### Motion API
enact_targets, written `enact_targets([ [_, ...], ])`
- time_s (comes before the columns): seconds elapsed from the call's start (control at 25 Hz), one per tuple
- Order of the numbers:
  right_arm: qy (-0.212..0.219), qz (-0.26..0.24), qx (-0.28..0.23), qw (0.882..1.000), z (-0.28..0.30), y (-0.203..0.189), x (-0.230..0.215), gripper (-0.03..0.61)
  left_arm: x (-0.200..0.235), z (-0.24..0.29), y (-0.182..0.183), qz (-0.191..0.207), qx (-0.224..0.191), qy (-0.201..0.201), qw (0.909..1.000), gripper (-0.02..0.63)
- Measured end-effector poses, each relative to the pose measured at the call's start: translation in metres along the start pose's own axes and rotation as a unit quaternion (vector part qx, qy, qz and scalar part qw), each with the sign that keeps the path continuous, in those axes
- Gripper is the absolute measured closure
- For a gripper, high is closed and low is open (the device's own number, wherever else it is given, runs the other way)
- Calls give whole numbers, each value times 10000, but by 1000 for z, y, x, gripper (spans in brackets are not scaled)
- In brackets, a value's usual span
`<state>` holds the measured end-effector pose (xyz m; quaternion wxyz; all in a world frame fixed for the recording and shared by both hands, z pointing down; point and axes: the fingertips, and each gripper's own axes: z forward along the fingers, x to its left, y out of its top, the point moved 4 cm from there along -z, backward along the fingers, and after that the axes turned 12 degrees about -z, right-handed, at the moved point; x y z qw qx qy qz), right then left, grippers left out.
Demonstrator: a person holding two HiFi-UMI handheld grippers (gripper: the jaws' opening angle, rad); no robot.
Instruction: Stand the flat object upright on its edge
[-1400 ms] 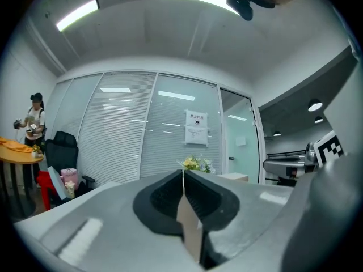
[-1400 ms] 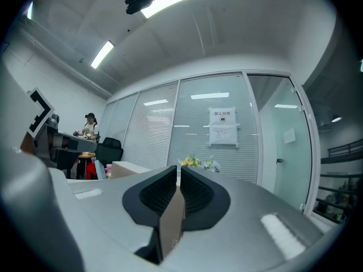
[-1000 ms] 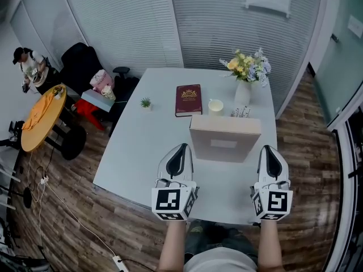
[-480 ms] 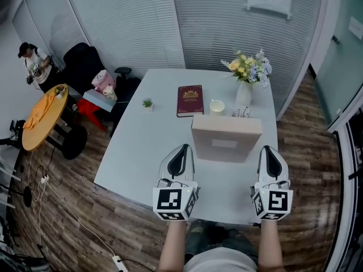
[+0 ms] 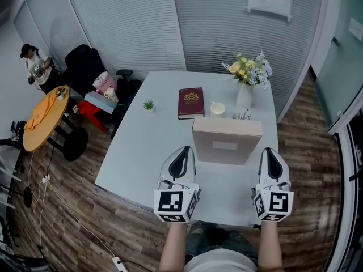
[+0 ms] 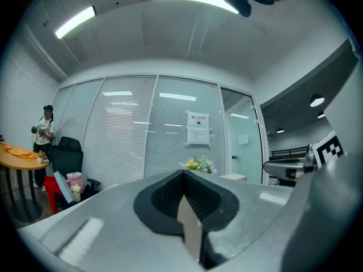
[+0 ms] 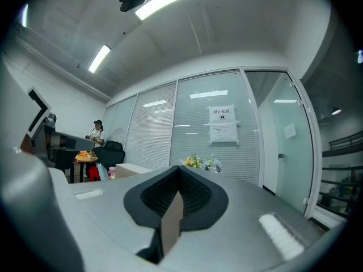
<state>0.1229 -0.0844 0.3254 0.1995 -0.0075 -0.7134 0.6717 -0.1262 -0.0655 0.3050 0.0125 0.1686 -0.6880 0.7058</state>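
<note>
A flat tan box (image 5: 227,141) with a white label stands upright on its long edge in the middle of the white table (image 5: 147,146). My left gripper (image 5: 182,149) hovers just in front of the box's left end, apart from it. My right gripper (image 5: 269,151) hovers off the box's right end, also apart. In the left gripper view the jaws (image 6: 182,173) are pressed together with nothing between them. The right gripper view shows the same for the right gripper (image 7: 178,169): shut and empty.
Behind the box lie a maroon book (image 5: 190,101), a white cup (image 5: 217,109), a small potted plant (image 5: 148,104) and a vase of flowers (image 5: 248,77). An orange round table (image 5: 41,118), a black chair (image 5: 79,67) and a person (image 5: 34,64) are at the far left.
</note>
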Motion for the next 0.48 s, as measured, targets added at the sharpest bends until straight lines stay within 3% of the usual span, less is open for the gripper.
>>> enact_targets([
  [0.48,-9,9,45,10000,0,-4,2,555,2,-1,-7,-60,60,64,9999,614],
])
